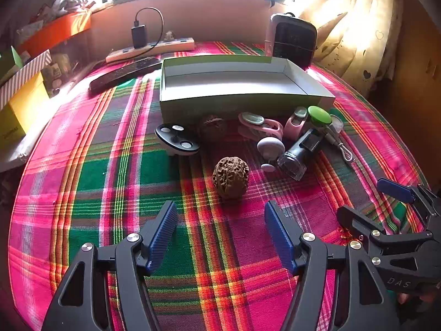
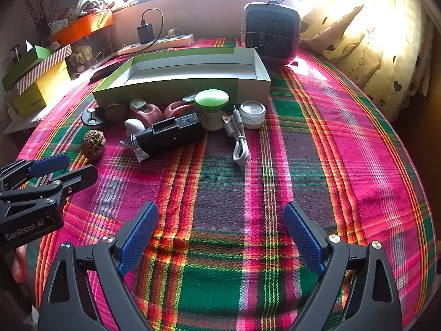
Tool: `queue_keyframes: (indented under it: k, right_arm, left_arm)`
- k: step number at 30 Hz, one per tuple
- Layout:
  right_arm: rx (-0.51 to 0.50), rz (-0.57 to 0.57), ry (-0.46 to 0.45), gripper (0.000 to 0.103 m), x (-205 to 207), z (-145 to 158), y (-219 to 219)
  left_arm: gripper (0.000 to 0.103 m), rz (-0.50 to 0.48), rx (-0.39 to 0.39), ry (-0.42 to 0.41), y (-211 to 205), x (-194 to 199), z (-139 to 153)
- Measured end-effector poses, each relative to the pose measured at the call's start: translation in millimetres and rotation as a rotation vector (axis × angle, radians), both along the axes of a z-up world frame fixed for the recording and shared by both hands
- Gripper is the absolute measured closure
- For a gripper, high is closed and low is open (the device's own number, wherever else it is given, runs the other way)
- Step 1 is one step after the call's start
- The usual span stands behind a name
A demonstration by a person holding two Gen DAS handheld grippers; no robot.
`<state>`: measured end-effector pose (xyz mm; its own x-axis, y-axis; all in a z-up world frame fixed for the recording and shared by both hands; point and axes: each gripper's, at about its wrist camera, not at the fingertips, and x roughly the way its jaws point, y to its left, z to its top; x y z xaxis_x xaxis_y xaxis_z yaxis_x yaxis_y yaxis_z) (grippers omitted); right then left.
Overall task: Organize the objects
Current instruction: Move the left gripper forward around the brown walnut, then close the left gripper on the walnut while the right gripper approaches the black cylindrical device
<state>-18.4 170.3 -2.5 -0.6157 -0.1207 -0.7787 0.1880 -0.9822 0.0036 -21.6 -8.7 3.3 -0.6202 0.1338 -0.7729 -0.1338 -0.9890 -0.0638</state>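
An open white and green box (image 1: pixel 242 102) (image 2: pixel 182 88) stands empty on the plaid cloth. In front of it lie small objects: a brown walnut (image 1: pixel 231 177) (image 2: pixel 93 144), a second walnut (image 1: pixel 212 127), a black disc gadget (image 1: pixel 177 139), two pink clips (image 1: pixel 260 128) (image 2: pixel 146 111), a green-capped knob (image 1: pixel 319 115) (image 2: pixel 211 99), a black flashlight-like device (image 1: pixel 299 151) (image 2: pixel 171 135), a white cable (image 2: pixel 239 140) and a small white jar (image 2: pixel 252 114). My left gripper (image 1: pixel 220 231) is open, just short of the near walnut. My right gripper (image 2: pixel 220 234) is open and empty over bare cloth.
A fan heater (image 1: pixel 292 38) (image 2: pixel 270 31) stands behind the box at the right. A power strip with a charger (image 1: pixel 150 47) and a dark remote (image 1: pixel 125 73) lie at the back left. Coloured boxes (image 2: pixel 41 82) are stacked along the left edge. Curtains (image 2: pixel 372 41) hang at the right.
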Motion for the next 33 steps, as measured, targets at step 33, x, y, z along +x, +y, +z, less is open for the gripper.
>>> queue_keyframes:
  k: [33]
  right_arm:
    - [-0.04, 0.005, -0.001, 0.011, -29, 11, -27]
  left_arm:
    - [0.068, -0.032, -0.006, 0.013, -14, -31, 2]
